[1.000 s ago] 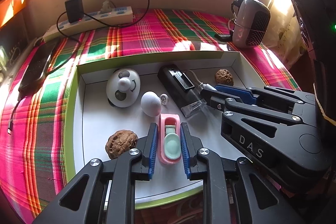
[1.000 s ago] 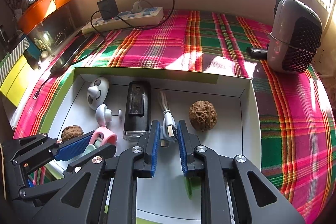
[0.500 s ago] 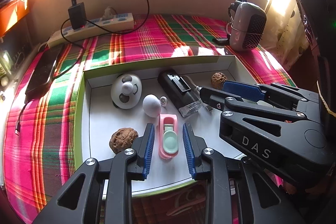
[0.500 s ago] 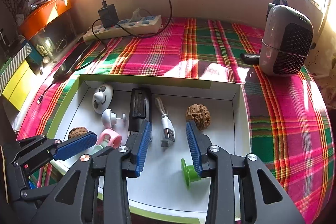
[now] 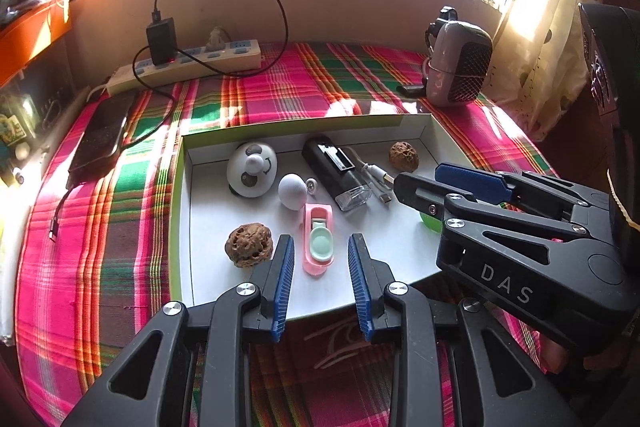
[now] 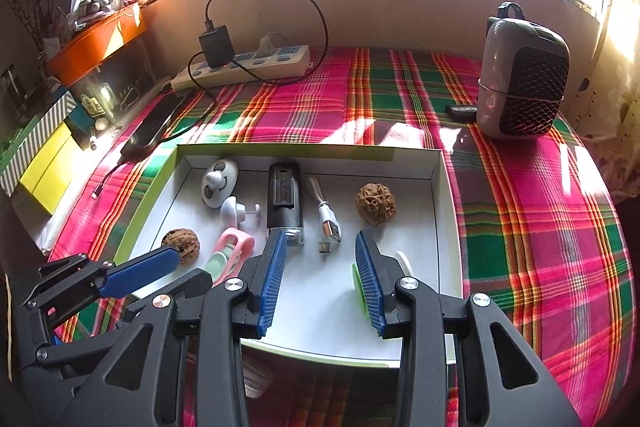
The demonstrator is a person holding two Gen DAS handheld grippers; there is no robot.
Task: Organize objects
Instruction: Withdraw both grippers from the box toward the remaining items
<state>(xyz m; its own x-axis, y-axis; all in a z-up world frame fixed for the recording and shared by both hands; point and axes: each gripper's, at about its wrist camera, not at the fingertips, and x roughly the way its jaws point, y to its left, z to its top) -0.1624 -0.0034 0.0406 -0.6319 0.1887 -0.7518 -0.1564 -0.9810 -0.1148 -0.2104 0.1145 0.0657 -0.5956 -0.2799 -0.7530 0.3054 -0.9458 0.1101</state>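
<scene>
Looks like a release step w/ both tools over the tray (image 5: 182,211): left gripper (image 5: 320,281) is released, jaws apart w/ nothing pinched, the pink case (image 5: 317,239) lying flat just ahead of it; right gripper (image 6: 318,277) likewise slack and empty, the white cable (image 6: 326,221) lying ahead of its jaws on the tray floor. Next prob. means picking whatever's unsorted, though everything seems boxed already. Tray's smooth white card w/ green rim; walnuts (image 6: 375,204) knobbly and round, black torch (image 6: 284,201) hard, boxy.
</scene>
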